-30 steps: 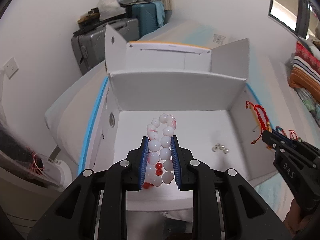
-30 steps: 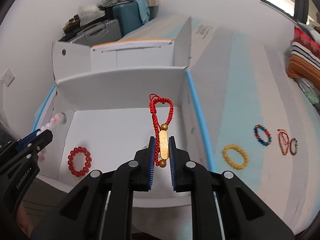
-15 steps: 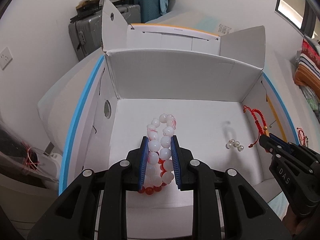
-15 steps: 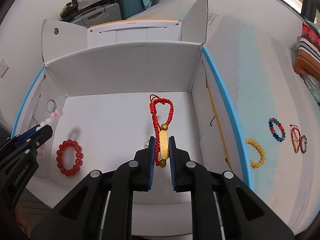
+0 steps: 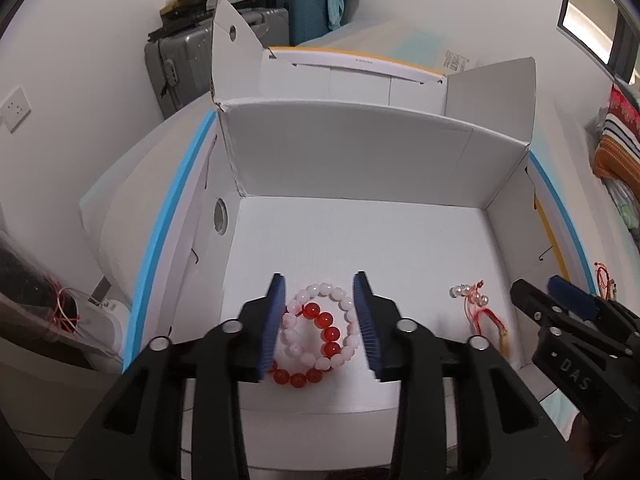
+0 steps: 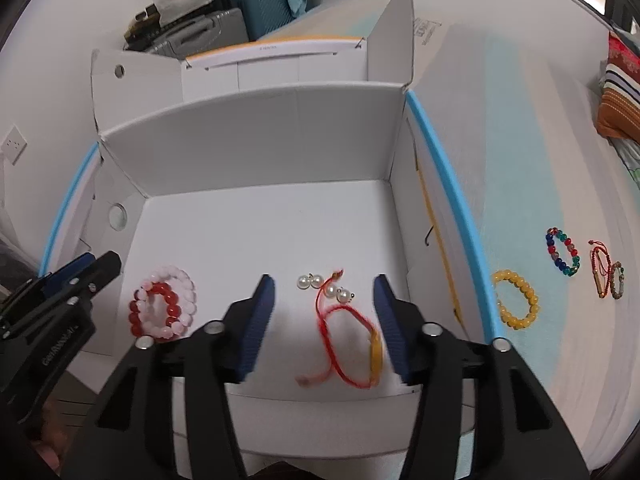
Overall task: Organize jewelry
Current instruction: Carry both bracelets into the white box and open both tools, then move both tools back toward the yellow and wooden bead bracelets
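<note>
Inside the white box (image 6: 248, 148) lie the pale pink bracelet (image 5: 320, 324) over the red bead bracelet (image 5: 316, 344), some loose pearls (image 6: 310, 281) and the red cord bracelet (image 6: 344, 340). These look sorted. Outside, on the bed (image 6: 520, 160), a yellow bracelet (image 6: 514, 300), a multicoloured one (image 6: 562, 252) and two thin ones (image 6: 608, 278) remain. Both grippers point steeply down into the box. The left gripper (image 5: 320, 320) straddles the pink bracelet and the right gripper (image 6: 324, 320) the cord bracelet, fingers spreading, pressing neither.
</note>
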